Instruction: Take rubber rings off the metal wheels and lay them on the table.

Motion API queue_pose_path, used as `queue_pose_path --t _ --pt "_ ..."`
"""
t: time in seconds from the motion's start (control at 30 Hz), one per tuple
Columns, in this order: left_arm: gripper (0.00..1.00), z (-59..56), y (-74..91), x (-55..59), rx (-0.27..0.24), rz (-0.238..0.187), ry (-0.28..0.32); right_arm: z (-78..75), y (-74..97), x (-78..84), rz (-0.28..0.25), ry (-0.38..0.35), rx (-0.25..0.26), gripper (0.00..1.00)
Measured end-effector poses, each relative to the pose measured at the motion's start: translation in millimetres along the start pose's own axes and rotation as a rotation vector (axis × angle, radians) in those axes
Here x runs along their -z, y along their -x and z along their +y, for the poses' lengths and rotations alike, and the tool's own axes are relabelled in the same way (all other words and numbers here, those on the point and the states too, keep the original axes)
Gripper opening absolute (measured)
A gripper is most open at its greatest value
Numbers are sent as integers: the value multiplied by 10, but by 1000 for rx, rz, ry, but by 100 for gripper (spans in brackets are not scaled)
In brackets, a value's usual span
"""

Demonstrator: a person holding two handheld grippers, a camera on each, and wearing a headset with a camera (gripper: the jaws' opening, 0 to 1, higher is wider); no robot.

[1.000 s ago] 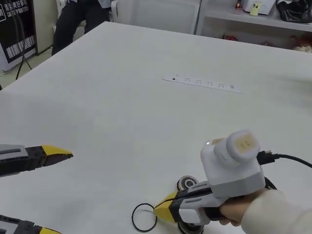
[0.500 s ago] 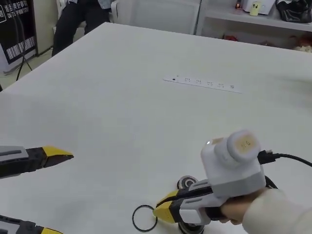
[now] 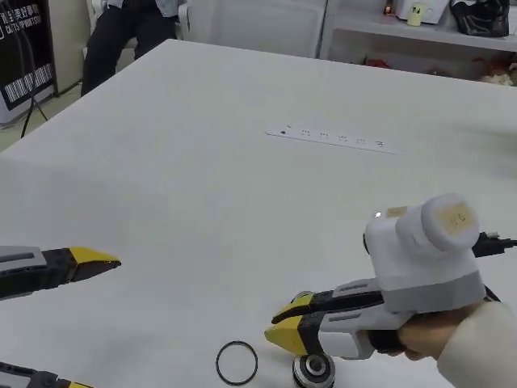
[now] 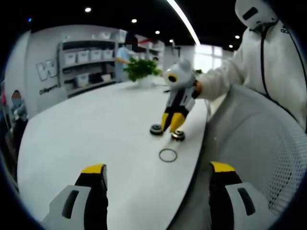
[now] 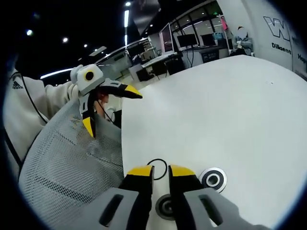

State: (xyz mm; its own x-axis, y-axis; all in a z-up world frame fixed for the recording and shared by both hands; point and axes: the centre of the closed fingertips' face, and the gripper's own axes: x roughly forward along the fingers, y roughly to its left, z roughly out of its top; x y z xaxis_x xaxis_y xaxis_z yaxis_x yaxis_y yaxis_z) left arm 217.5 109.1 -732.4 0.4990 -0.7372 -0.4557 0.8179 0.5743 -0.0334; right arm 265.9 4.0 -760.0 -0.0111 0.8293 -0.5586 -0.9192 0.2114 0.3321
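White counter [image 3: 202,162]: broad, pale and matte; a white power strip [image 3: 331,137] lies flat on it, well apart from the work.
Rubber ring [image 3: 237,362]: thin and black, lying flat and alone on the counter close to its near edge. It is just beside the right claw's tips, touching neither them nor a wheel.
Metal wheels: two small round ones rest flat on the counter, near each other but apart. In the left gripper view the first wheel [image 4: 156,129] sits left of the right claw's tips and the second wheel [image 4: 178,136] just right of them, with the ring in front. Whether either has a ring on it is too small to tell.
Right claw [image 3: 283,321]: held by a hand in a white sleeve. Its yellow-tipped jaws are parted by a narrow gap with nothing between them, and the tips hang low over the counter between the wheels, pointing toward the ring.
Left claw [image 4: 157,168]: jaws spread wide and empty, aimed across the counter at the ring and wheels, well apart from them.
Mesh chair [image 5: 72,158]: grey netted back beside the counter's edge.
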Motion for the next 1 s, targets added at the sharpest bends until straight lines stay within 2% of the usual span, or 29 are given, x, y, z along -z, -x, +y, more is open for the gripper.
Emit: queue_pose_path --t 0.3,0.57,0.77,1.0 --pt "89 20 5 -53 -1 -5 -11 20 241 -186 -57 34 30 13" --pt "88 17 15 -102 0 -2 -24 -6 432 -236 -102 28 61 18" --pt "89 8 0 -160 7 -3 -33 -54 591 -195 -123 26 87 21" --pt "89 -4 -23 -214 14 -4 -44 -115 736 -24 -142 -21 111 24"
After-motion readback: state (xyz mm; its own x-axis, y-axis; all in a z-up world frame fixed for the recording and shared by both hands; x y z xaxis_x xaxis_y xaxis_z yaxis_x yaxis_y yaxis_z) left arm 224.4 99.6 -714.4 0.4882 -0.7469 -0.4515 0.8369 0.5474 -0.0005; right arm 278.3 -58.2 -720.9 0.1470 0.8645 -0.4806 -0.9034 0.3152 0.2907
